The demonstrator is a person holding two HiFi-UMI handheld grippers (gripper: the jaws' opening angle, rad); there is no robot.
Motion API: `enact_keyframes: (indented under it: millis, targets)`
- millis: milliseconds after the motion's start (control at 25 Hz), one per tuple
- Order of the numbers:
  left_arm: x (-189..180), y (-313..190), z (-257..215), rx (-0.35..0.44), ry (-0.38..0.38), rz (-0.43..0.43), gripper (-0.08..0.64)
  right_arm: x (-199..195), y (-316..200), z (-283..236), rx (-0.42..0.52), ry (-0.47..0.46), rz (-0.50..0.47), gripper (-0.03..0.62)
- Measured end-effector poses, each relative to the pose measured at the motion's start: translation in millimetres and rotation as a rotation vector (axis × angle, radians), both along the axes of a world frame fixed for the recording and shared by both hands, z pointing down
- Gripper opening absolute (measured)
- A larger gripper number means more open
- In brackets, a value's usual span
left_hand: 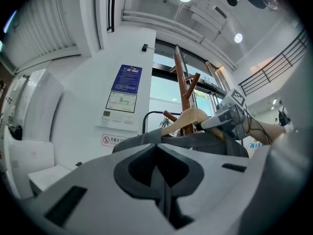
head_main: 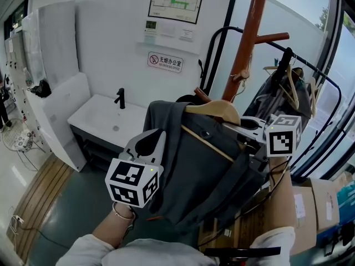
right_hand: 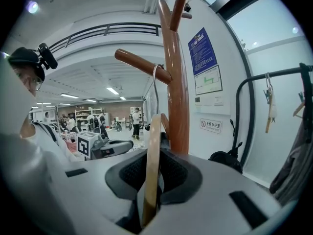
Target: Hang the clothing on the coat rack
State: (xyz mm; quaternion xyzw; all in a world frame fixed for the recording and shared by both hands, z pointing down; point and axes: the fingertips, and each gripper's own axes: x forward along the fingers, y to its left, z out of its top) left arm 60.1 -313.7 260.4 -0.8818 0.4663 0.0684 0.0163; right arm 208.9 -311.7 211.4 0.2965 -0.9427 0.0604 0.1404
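A dark grey garment (head_main: 199, 170) hangs from a wooden hanger (head_main: 213, 108) in front of the brown wooden coat rack (head_main: 247, 43). My right gripper (head_main: 244, 127) is shut on the hanger's right shoulder. In the right gripper view the hanger (right_hand: 152, 165) stands edge-on between the jaws. Its metal hook (right_hand: 155, 82) reaches up to a peg (right_hand: 142, 65) of the rack (right_hand: 177, 97); whether it rests on the peg I cannot tell. My left gripper (head_main: 154, 143) sits at the garment's left edge, its jaws closed with grey fabric (left_hand: 195, 141) pinched between them.
A white sink counter with a black tap (head_main: 120, 97) stands against the white wall at the left. A black clothes rail (head_main: 294, 76) with hangers and clothes is behind the rack, by the glass wall. Cardboard boxes (head_main: 310, 204) lie at the lower right.
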Motion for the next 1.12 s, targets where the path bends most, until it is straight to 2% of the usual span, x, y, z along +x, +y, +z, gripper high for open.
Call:
enact_keyframes:
  millis: [160,320,640,880,1000,1120]
  targets:
    - [3.7,-2.8,5.4,-0.012,0.007,0.001,0.009,1.6,-5.0,1.0,0.018,0.008,0.013,0.071]
    - [7.9,-5.2,9.5,-0.018,0.006,0.005,0.009,5.9,-8.6,1.9,0.079,0.047,0.052,0.077]
    - [13.8,-9.9,15.8,-0.032,-0.001,0.025,0.009,19.9,-11.7,-1.3,0.047,0.02,0.16,0.18]
    - [22.4,-11.4,21.5,-0.046,-0.006,0.052,0.009,32.5,-12.4,-6.7,0.175,0.101,0.203,0.216]
    - [25.1,-11.8,25.5,-0.058,-0.006,0.063,0.009,35.1,-14.0,-7.9,0.196,0.129,0.21,0.225]
    - [27.2,-12.8,28.4,-0.068,0.002,0.073,0.008,36.3,-16.1,-8.3,0.217,0.199,0.224,0.23]
